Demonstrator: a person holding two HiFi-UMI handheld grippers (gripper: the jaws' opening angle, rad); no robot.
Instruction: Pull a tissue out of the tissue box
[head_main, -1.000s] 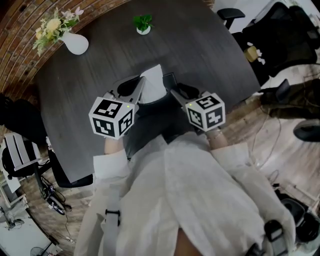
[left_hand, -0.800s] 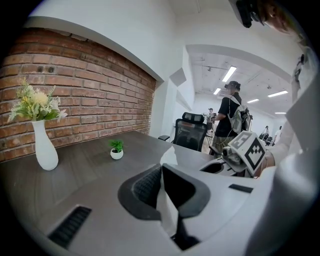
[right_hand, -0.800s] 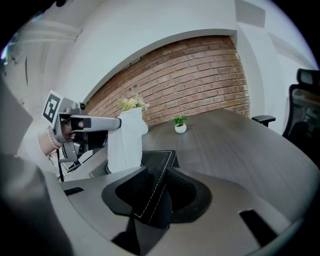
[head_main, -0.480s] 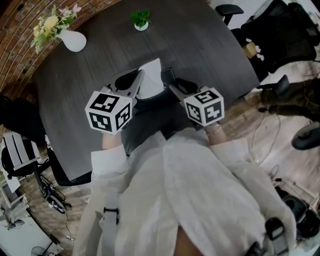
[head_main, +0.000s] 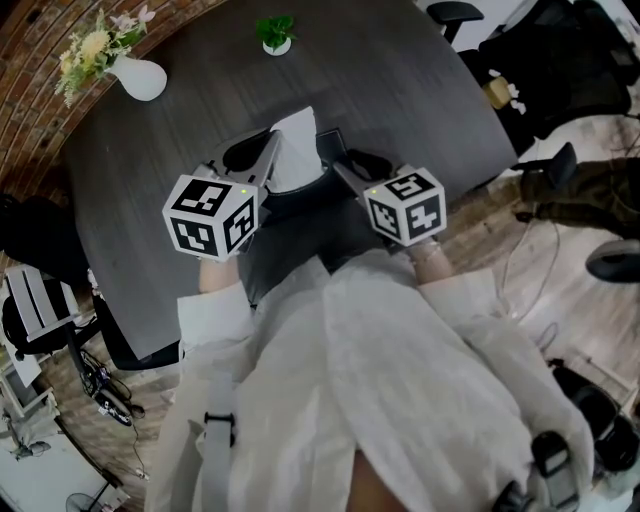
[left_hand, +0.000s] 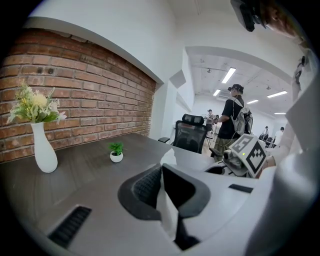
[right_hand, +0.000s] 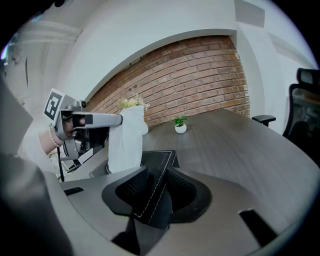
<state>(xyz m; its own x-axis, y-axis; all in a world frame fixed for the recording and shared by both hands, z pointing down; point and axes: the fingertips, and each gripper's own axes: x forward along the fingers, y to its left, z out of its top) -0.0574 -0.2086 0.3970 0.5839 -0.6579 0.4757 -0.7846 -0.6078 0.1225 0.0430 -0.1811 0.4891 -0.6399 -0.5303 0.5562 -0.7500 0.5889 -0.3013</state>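
The left gripper (left_hand: 161, 174) clamps the tissue (right_hand: 124, 140), raised but apparently not yet free; the right gripper (right_hand: 157, 176) clamps the black tissue box (right_hand: 158, 159) edge.

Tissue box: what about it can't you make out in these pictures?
Right gripper view: the right gripper is shut on the tissue box, covering its near corner; the raised tissue hides its opening.
Head view: both marker cubes and gripper bodies cover most of it.
Left gripper view: the left gripper, shut on the tissue, blocks the box.
No view shows how many tissues remain.
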